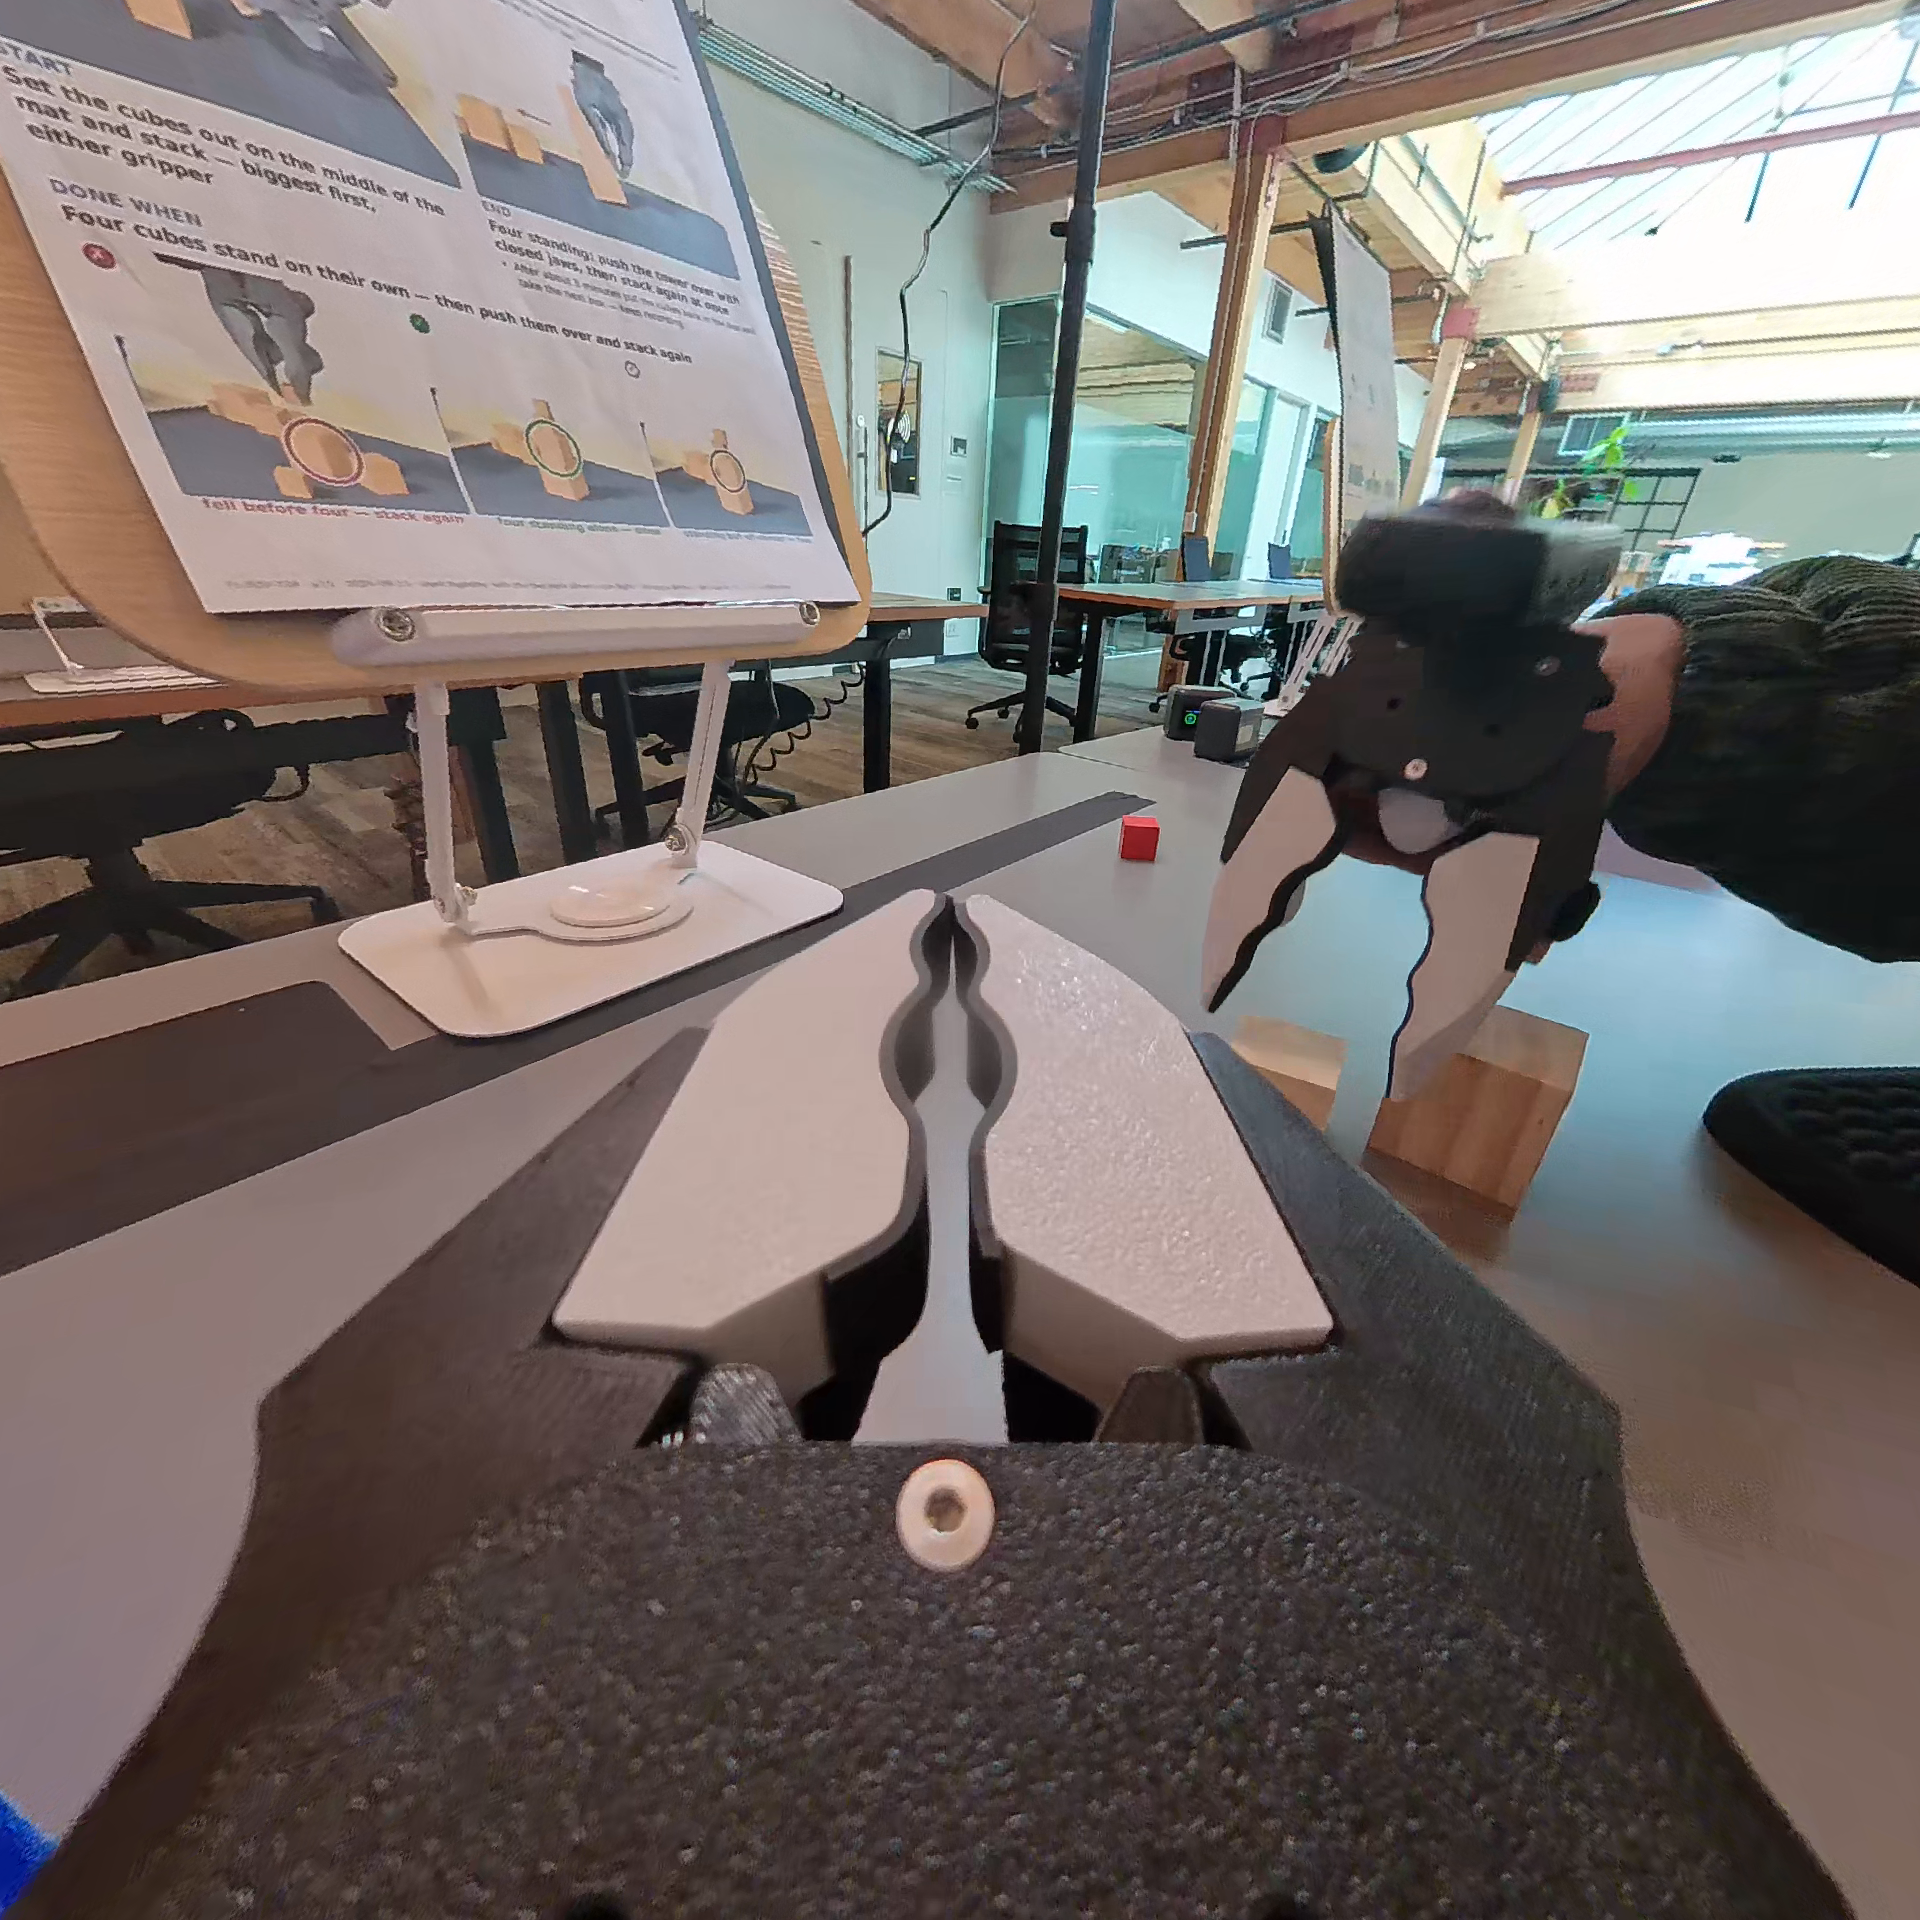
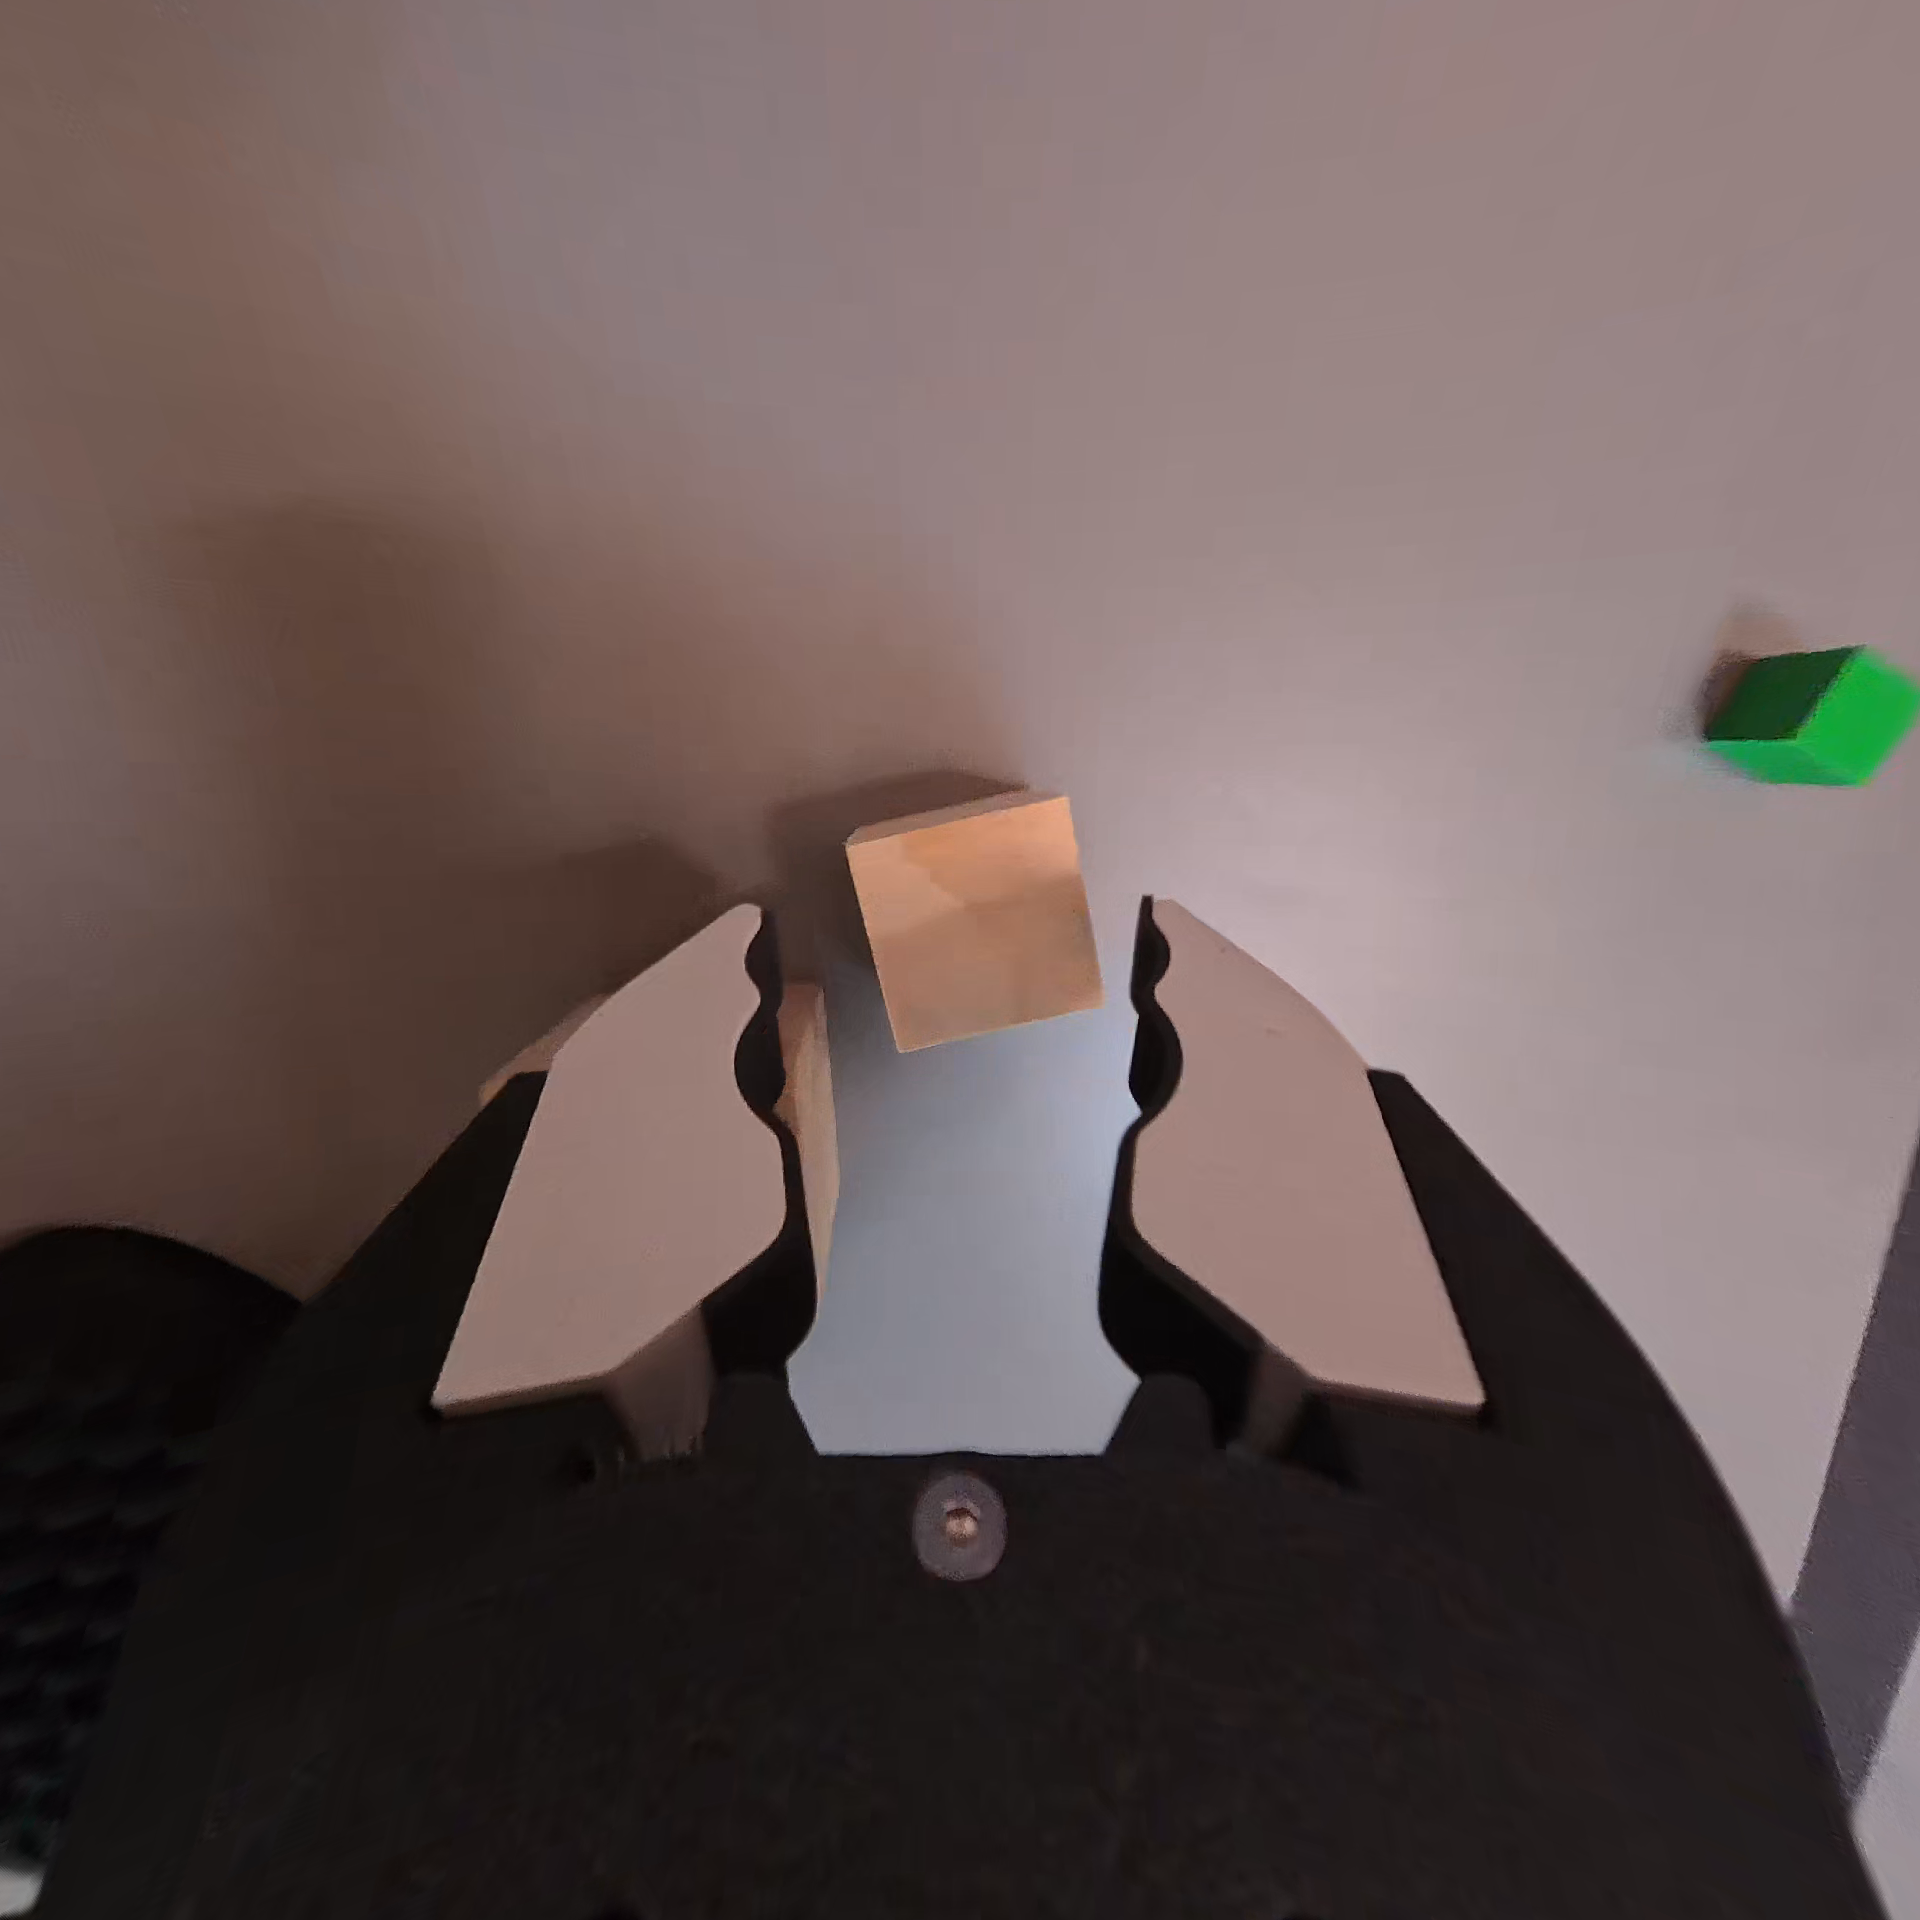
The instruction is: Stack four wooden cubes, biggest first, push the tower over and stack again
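Observation:
My left gripper (image 1: 951, 914) is shut with nothing between its fingers, held low over the grey table (image 1: 156, 1403). My right gripper (image 2: 951, 914) is open and points down at the table (image 2: 1039, 416). A pale wooden cube (image 2: 977, 920) lies on the table in the gap between its fingertips, with space on both sides. A second wooden block (image 2: 812, 1101) shows beside and under its left finger (image 2: 644, 1143). The left wrist view shows the right gripper (image 1: 1304, 1044) open, hovering over a larger wooden block (image 1: 1475, 1117) and a smaller one (image 1: 1288, 1070).
A small red cube (image 1: 1139, 837) sits farther back on the table. A green cube (image 2: 1808, 717) lies to the right. A white stand (image 1: 592, 925) holds a printed sheet at the left. A black mesh pad (image 1: 1829, 1153) lies at the right. A dark strip (image 1: 156, 1091) crosses the table.

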The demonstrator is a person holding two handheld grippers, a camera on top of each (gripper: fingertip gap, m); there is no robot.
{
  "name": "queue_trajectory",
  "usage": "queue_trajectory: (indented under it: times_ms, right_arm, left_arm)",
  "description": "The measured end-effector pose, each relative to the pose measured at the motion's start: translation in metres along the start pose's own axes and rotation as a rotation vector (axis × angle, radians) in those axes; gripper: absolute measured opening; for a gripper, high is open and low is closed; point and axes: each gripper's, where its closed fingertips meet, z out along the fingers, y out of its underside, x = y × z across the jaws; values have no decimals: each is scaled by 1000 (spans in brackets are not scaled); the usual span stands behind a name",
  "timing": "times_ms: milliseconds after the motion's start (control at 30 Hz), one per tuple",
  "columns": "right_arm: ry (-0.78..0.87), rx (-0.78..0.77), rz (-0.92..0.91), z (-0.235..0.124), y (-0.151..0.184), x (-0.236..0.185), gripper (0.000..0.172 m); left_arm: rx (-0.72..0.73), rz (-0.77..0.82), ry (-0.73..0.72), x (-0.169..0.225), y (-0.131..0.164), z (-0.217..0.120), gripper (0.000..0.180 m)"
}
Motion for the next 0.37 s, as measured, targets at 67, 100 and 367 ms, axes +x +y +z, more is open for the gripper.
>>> queue_trajectory:
  times_ms: [67,100,367]
  right_arm:
    - [-11,-93,-24,10,9,0,54]
    - [-13,-97,-34,12,7,0,46]
    - [50,26,-71,-39,-9,-1,45]
  left_arm:
    - [5,-1,11,1,-1,-1,0]
    - [6,-2,16,2,-1,-1,0]
    - [-7,11,58,11,1,1,0]
